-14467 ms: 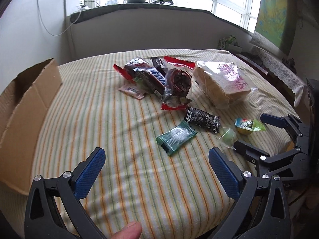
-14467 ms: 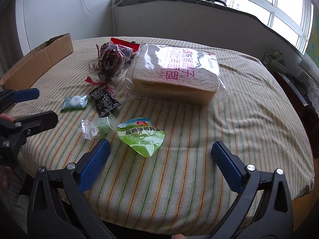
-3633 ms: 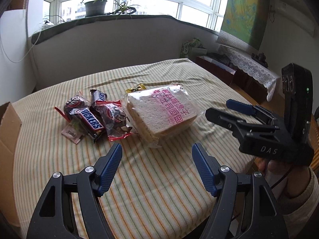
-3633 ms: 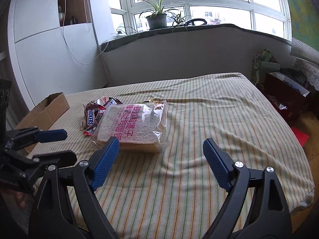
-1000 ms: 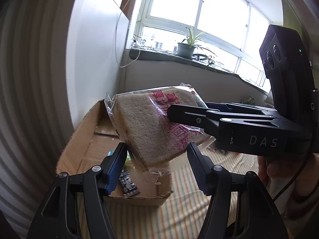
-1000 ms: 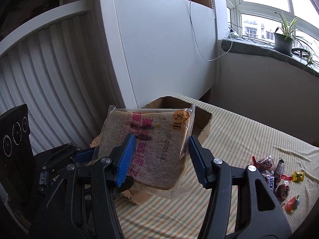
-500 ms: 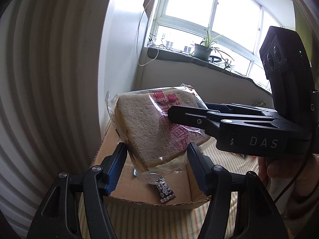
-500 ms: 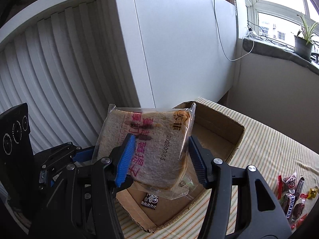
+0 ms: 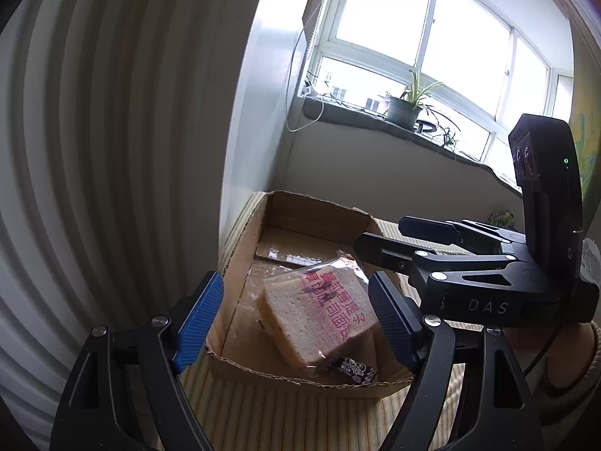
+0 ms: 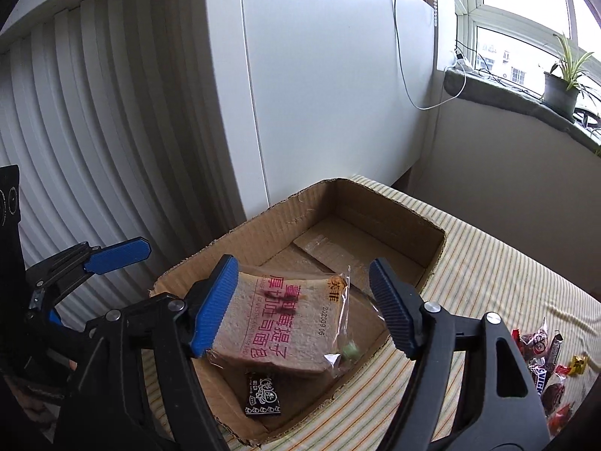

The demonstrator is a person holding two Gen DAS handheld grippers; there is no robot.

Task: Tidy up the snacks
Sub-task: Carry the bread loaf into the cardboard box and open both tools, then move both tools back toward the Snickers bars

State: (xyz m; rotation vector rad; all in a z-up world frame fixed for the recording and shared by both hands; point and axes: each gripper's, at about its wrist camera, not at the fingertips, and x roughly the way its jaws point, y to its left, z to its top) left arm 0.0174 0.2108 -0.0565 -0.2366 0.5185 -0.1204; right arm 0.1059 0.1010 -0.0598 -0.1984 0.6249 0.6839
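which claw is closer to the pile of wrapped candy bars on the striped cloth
Right. The right claw hangs over the brown cardboard box, toward the pile of wrapped candy bars; the left claw is past the box's opposite edge.

Matt corrugated cardboard box point(image 10: 394, 221), glossy clear-plastic bread bag point(image 10: 285, 323), ribbed blue, probably rubbery claw pads point(image 9: 199, 315).
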